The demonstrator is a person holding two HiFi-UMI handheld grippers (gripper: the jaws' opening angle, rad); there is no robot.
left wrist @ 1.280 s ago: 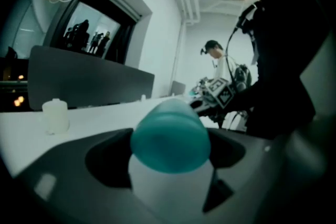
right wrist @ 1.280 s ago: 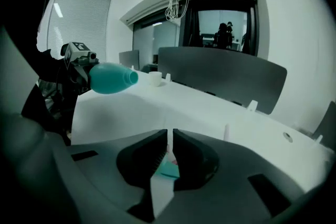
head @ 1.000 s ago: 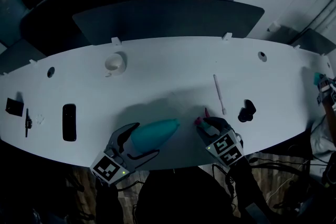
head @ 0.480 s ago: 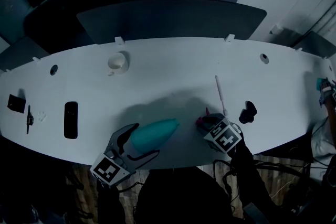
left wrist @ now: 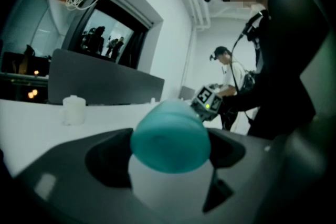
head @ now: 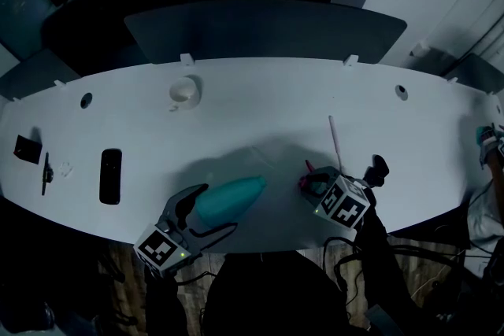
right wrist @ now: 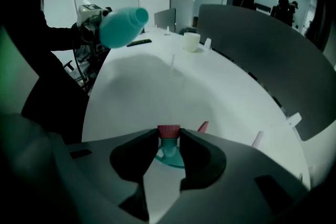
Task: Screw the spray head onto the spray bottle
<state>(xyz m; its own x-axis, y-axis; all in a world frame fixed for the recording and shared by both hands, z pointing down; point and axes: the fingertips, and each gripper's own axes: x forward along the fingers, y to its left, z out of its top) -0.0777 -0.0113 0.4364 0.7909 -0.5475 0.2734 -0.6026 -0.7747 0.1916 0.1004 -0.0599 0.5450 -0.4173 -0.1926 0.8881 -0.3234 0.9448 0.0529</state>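
Note:
The teal spray bottle (head: 233, 198) is held lying over, its neck toward the right, with my left gripper (head: 220, 208) shut round its lower end. In the left gripper view the bottle (left wrist: 170, 136) fills the space between the jaws of the left gripper (left wrist: 170, 150). My right gripper (head: 310, 183) is shut on the spray head (head: 302, 182), a small teal piece with a pink tip. In the right gripper view the pink tip (right wrist: 169, 130) sits pinched between the pads of the right gripper (right wrist: 169, 140). Bottle neck and spray head are a short gap apart.
A thin white tube (head: 335, 137) lies on the white table (head: 260, 118) beyond the right gripper, with a small black object (head: 376, 168) to its right. A white cup (head: 183, 90) stands at the back left. A black slab (head: 110, 175) and small black parts (head: 27, 149) lie far left.
The right gripper has turned about its own axis with the spray head in it and edged slightly away from me. The left gripper and bottle have stayed put.

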